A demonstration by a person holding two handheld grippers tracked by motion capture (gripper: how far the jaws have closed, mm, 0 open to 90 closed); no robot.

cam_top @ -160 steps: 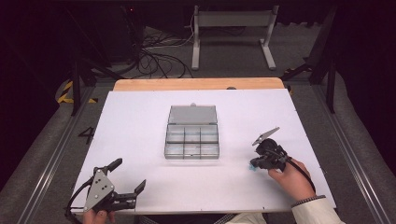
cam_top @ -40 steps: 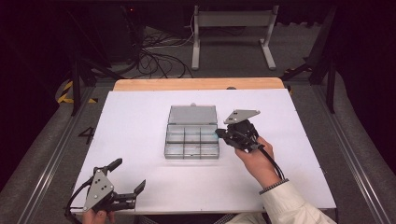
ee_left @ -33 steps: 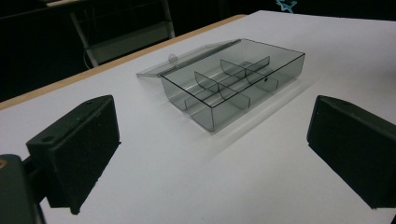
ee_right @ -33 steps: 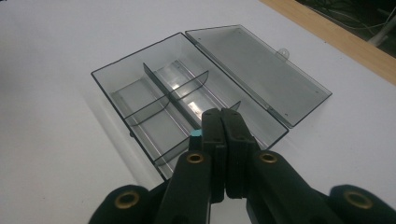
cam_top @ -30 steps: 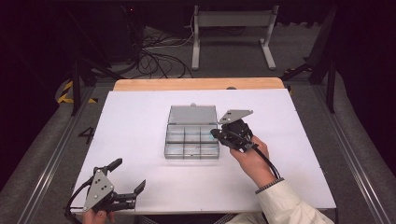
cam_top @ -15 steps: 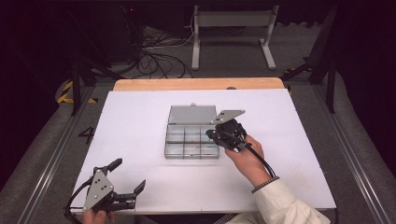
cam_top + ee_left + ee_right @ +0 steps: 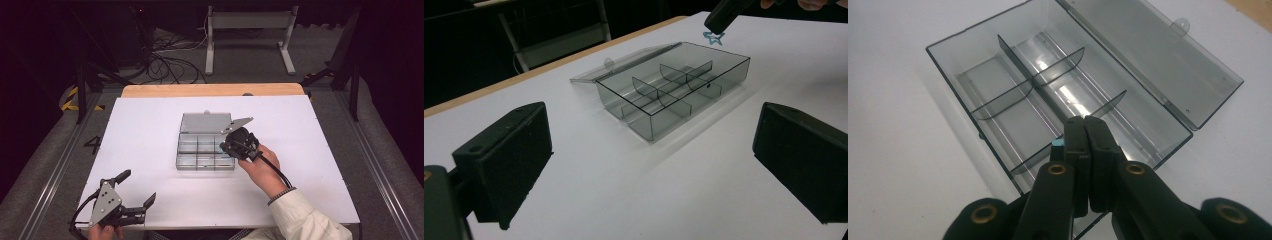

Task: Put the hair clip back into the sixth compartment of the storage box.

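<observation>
Star [image 7: 713, 37], small and blue, hangs pinched in the right hand-held gripper [image 7: 226, 145], whose jaws are pressed together on it above the open clear box [image 7: 205, 150]; in the right gripper view only a blue corner [image 7: 1058, 144] peeks out beside the jaws. The box sits mid-counter [image 7: 150, 130] with its lid [image 7: 204, 121] laid flat toward 12 o'clock and dividers splitting the tray. The star hovers over the tray's 3 o'clock end. The left hand-held gripper [image 7: 137, 196] rests near the counter's 7 o'clock corner, jaws wide apart and holding nothing.
</observation>
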